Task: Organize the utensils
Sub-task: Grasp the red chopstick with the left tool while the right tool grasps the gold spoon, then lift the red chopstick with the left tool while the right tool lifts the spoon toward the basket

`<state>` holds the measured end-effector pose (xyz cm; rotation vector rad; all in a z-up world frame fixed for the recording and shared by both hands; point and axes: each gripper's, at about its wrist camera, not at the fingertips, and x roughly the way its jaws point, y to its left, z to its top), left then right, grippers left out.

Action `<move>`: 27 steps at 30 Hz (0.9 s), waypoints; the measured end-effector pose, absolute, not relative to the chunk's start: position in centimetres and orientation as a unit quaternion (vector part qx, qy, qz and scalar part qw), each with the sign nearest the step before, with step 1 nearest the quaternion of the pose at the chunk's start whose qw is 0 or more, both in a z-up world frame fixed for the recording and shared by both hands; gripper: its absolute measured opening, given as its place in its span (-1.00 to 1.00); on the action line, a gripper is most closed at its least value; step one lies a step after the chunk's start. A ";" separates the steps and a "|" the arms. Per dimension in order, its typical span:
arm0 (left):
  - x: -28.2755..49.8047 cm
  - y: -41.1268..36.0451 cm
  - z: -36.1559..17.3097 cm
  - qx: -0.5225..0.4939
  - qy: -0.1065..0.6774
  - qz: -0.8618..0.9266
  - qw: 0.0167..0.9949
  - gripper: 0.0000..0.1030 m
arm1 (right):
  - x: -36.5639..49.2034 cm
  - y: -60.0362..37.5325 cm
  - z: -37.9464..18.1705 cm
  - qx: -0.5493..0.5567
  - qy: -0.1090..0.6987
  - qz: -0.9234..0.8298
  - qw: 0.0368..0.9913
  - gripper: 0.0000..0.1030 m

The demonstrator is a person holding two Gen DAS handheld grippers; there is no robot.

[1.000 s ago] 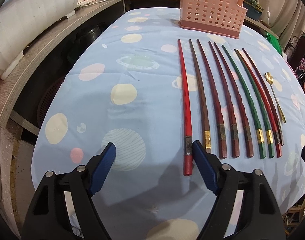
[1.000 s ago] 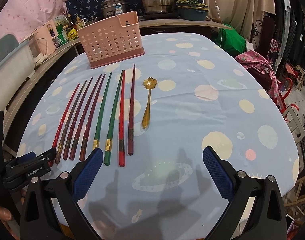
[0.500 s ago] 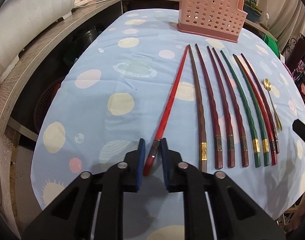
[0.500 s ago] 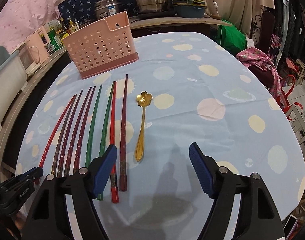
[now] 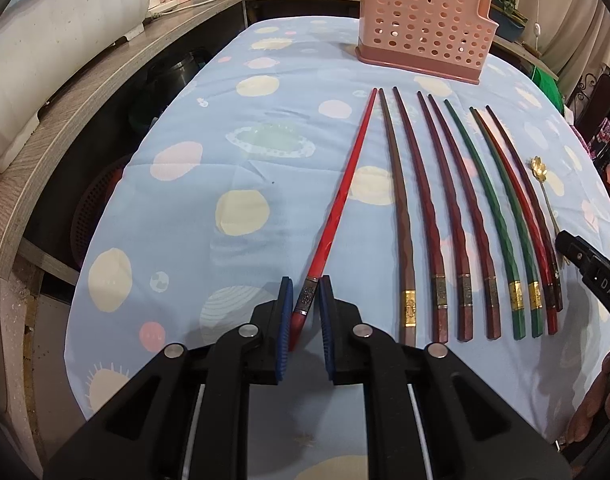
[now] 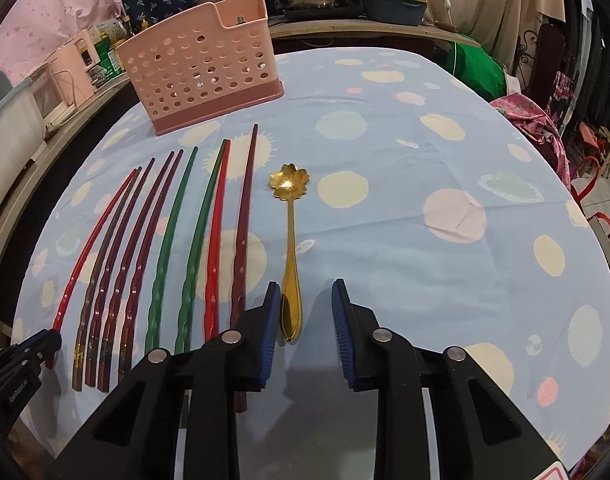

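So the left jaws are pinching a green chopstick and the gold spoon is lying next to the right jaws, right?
Not quite. The chopstick in the left gripper is the bright red chopstick, not a green one; the left wrist view shows the jaws closed on its banded end. The gold spoon does lie at the right gripper, its handle end between jaws that have just been closing.

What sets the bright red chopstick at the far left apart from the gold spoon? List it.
1. The bright red chopstick is a long, straight stick; the gold spoon is shorter, with a flower-shaped bowl.
2. The chopstick slants toward its neighbours; the spoon lies parallel to the row.
3. The left hand-held gripper is shut on the chopstick's thick end; the right hand-held gripper has been closing around the spoon's handle, with one pad apart from it.

Both lie on the tablecloth.
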<state>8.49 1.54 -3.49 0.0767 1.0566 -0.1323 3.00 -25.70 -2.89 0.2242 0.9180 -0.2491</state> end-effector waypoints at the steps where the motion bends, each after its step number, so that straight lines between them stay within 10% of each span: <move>1: 8.5 1.5 -3.5 0.037 0.504 -0.062 0.861 -0.75 | 2.9 -25.8 -2.9 0.108 0.441 -0.120 0.883 -0.68; 27: 10.0 2.0 3.3 -0.003 0.469 -0.076 0.880 -0.86 | 1.6 -27.9 5.7 0.142 0.359 -0.093 0.918 -0.96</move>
